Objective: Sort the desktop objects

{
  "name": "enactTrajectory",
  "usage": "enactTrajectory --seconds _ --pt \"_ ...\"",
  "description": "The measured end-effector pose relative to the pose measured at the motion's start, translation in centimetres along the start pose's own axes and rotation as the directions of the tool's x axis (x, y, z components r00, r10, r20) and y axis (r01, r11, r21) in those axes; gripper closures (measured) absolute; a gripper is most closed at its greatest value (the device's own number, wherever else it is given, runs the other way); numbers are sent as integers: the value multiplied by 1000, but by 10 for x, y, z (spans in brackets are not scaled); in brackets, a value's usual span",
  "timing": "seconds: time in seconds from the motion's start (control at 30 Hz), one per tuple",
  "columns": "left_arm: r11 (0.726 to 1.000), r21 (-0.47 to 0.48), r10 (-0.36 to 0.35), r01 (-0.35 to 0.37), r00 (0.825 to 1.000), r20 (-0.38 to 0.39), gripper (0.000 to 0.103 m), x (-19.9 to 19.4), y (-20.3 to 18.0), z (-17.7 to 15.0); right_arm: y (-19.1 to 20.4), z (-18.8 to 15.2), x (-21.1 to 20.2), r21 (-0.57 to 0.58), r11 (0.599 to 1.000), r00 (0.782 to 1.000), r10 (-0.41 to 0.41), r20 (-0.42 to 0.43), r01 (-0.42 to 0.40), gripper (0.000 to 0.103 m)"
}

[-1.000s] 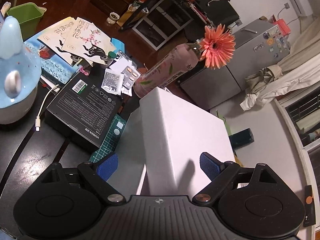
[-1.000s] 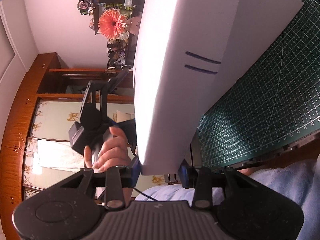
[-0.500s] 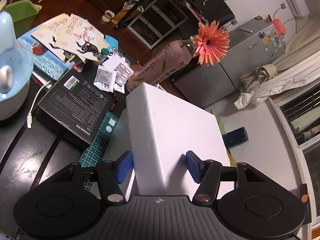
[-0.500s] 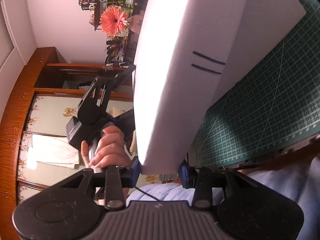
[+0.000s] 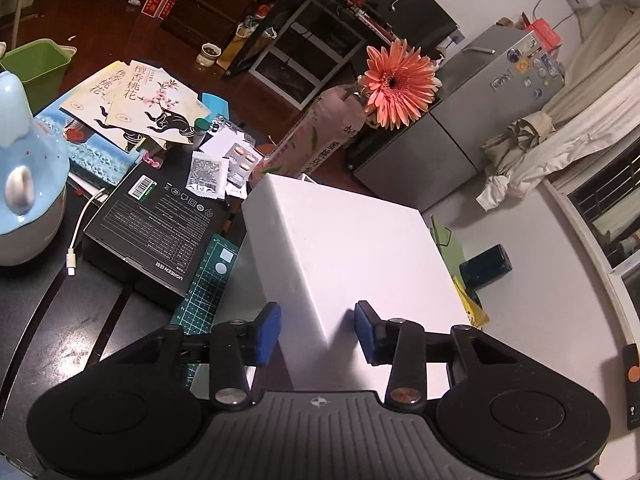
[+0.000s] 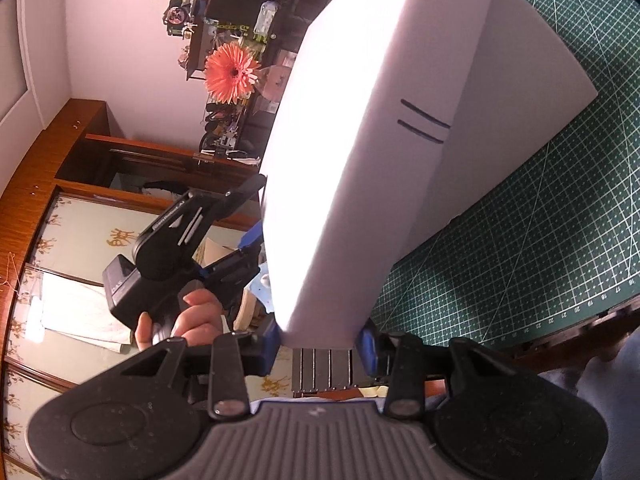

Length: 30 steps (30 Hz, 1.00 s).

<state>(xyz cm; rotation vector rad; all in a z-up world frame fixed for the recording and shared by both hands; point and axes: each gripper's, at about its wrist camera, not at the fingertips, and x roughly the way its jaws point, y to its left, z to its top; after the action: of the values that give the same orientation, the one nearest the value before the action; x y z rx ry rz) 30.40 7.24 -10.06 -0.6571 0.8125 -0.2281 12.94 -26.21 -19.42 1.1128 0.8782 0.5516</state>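
The dark desk (image 5: 60, 320) carries the clutter, and a green cutting mat (image 6: 552, 240) covers the part of it under the work. The biggest thing in play is a white box (image 5: 352, 248), held up on edge over the mat, with a second white panel behind it; whether that panel is the box's lid or a separate piece is not clear.

The left gripper (image 5: 318, 330) straddles the box's near corner. Its blue fingers (image 5: 268, 334) are closed in on either side of the corner, the right one against the white face; whether the left one touches cannot be told from this angle. In the right wrist view the left gripper (image 6: 248, 236) shows at the far side of the box, with the person's hand (image 6: 188, 316) around its handle.

The right gripper (image 6: 318, 342) has its blue fingers (image 6: 370, 346) clamped on the box's lower end, one on each side of the narrow edge.

To the left of the box lies a black carton (image 5: 156, 232), flat on the desk, with small sachets and a blister pack (image 5: 240, 158) on its far end. A pink bottle (image 5: 316, 136) stands just behind the box, holding an orange gerbera (image 5: 398, 84). Further left sit a pale blue ceramic pot (image 5: 28, 188), a white cable (image 5: 78, 236) and printed paper packets (image 5: 156, 108).
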Motion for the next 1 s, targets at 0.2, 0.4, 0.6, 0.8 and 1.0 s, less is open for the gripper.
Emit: enactTrajectory --seconds 0.2,0.4,0.6,0.8,1.0 --pt "1000 -11 -19 19 1000 4 80 -4 2 2 5 2 1 -17 1000 999 -20 28 21 64" --pt "997 -73 -38 40 999 18 78 -4 12 5 7 3 5 -18 1000 1000 -22 17 23 64" --pt "981 -170 -88 97 994 58 51 -5 28 9 3 -1 4 2 1000 1000 -3 -17 3 65" --pt "964 -248 -78 92 995 67 40 7 46 14 1 -3 6 26 1000 999 10 -45 -9 65" --pt "939 -303 -143 159 987 75 37 23 53 22 0 -4 7 32 999 998 14 -57 -13 65"
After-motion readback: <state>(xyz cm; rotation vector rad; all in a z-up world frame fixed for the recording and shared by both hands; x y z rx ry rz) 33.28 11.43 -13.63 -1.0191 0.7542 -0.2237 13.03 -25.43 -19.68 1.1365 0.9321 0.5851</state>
